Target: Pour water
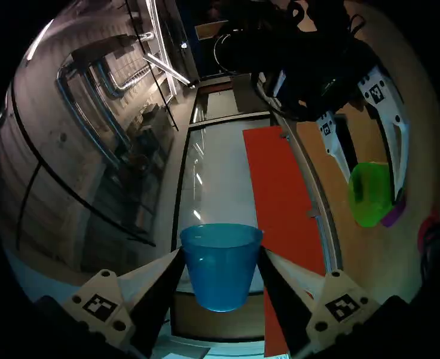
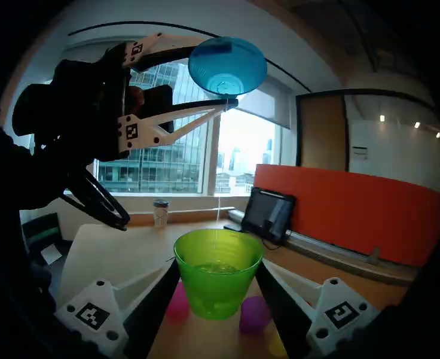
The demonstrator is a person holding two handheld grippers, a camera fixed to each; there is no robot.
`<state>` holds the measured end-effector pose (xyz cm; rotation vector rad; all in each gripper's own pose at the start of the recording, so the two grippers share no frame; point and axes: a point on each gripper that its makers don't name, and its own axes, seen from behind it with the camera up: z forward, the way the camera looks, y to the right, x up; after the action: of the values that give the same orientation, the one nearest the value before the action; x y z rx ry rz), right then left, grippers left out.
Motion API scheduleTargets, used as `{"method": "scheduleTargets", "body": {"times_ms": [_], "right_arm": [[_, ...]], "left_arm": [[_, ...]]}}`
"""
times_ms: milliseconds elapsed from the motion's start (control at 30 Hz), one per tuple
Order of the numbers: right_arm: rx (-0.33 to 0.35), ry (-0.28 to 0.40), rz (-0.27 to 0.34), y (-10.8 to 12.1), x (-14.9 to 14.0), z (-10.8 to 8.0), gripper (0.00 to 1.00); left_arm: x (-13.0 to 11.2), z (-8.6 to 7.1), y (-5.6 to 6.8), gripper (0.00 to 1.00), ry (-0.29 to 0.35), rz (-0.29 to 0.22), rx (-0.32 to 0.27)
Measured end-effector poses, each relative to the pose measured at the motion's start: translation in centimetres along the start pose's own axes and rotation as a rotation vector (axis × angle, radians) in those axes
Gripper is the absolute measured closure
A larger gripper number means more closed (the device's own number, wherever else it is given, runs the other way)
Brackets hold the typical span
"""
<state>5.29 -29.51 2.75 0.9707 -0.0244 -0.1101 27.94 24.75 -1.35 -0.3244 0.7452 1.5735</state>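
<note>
Nearest the lens in the right gripper view stood the green cup (image 2: 217, 287), upright between the two fingers of the right gripper (image 2: 218, 266). Both fingers pressed on its sides just under the rim. A little water (image 2: 215, 268) lay low inside it. I could not tell whether the cup's base rested on the table (image 2: 118, 251) or hung just over it.

High above, well apart from that rim, the left gripper (image 2: 220, 72) held the blue cup (image 2: 227, 64) tipped over. Its mouth faced down and toward the camera, and its lower lip was roughly over the green cup's mouth. A faint thin thread ran down the open air between the two; it looked like water, though I could not be sure.

In the left gripper view the blue cup sat between that gripper's fingers, both flat against its walls, and the room lay turned on its side around it.

Just behind the green cup, a pink thing (image 2: 178, 302) and a purple thing (image 2: 254, 314) stood on the table, one close at each side. Left of the cup, open tabletop ran toward the sill (image 2: 178, 216) under the window (image 2: 160, 161), where a jar (image 2: 160, 212) stood. To the right a tablet (image 2: 269, 215) leaned near the orange partition (image 2: 363, 209), well apart from both cups.
</note>
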Motion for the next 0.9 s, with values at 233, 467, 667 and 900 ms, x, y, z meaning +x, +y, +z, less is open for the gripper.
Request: {"method": "scheduleTargets", "body": {"times_ms": [233,467,667,900], "right_arm": [[-0.004,0.005,0.000,0.1,0.2,-0.1,0.11],[-0.008,0.010,-0.001,0.1,0.5,-0.1,0.11],[-0.015,0.015,-0.006,0.2,0.7,-0.4,0.11],[-0.025,0.020,-0.005,0.6,1.1,-0.6,0.11]], "left_arm": [[0.1,0.4,-0.1,0.16,0.002,-0.001,0.004],[-0.3,1.0,-0.1,0.15,-0.001,-0.067,0.001],[-1.1,1.2,0.5,0.16,-0.014,-0.222,-0.013],[-1.9,1.4,0.9,0.16,-0.027,-0.458,-0.010]]}}
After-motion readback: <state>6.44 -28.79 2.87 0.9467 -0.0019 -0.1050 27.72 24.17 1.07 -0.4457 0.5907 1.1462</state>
